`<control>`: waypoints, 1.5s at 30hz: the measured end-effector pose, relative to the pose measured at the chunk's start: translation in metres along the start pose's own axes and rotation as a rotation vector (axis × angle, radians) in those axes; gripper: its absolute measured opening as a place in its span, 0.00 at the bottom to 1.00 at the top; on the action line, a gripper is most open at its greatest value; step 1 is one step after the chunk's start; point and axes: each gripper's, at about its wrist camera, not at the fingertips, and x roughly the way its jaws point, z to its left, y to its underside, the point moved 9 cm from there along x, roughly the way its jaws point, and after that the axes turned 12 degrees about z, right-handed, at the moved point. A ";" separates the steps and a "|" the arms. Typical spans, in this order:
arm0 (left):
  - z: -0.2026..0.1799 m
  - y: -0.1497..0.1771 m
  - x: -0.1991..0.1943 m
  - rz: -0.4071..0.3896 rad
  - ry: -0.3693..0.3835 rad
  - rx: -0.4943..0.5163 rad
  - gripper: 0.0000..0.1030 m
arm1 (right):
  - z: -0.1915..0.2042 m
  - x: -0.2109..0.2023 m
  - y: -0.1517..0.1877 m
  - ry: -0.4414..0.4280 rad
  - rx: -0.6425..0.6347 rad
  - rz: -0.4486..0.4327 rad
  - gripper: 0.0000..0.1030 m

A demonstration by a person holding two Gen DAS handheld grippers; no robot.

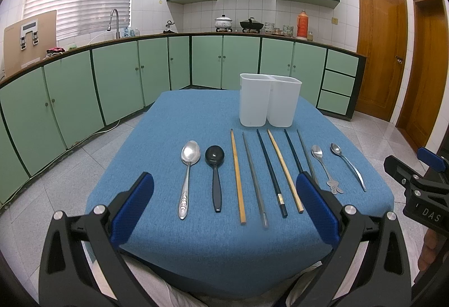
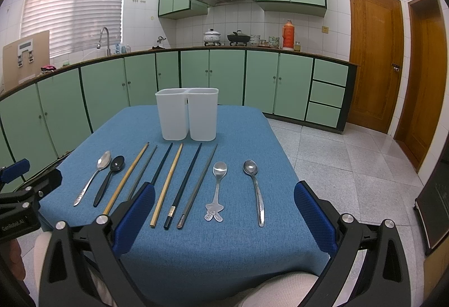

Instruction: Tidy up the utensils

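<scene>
- Left wrist view: left gripper (image 1: 224, 203) spread wide, empty, hiding lower ends of two dark chopsticks (image 1: 301, 164).
- Right gripper (image 2: 224, 211) equally wide, empty, masking grey chopstick (image 2: 141, 172) handle.
- Spoons, chopsticks rowed on blue cloth-covered table (image 2: 196, 245) before white two-compartment plastic holder (image 2: 187, 113); interior unseen.

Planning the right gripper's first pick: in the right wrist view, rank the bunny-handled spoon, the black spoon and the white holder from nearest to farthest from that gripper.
From the right gripper:
1. Bunny-handled spoon, lying between its fingers, slightly left of centre.
2. Black spoon, farther off at the left.
3. White holder, upright at the table's far end.
</scene>
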 end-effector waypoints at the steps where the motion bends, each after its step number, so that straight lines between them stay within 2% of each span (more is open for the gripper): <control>1: 0.000 0.000 0.000 -0.001 -0.001 0.000 0.95 | 0.000 0.000 0.000 0.000 0.000 0.000 0.94; 28: 0.006 -0.006 0.007 0.013 0.001 -0.009 0.95 | -0.007 0.001 -0.005 0.001 -0.007 0.005 0.94; 41: 0.063 -0.032 0.049 0.064 -0.066 -0.086 0.95 | -0.023 0.044 -0.027 0.042 -0.026 0.035 0.94; 43: 0.070 -0.039 0.059 0.075 -0.078 -0.087 0.95 | -0.029 0.057 -0.033 0.033 -0.025 0.055 0.92; 45: 0.076 -0.046 0.073 0.096 -0.087 -0.086 0.95 | -0.035 0.066 -0.037 0.033 -0.022 0.071 0.86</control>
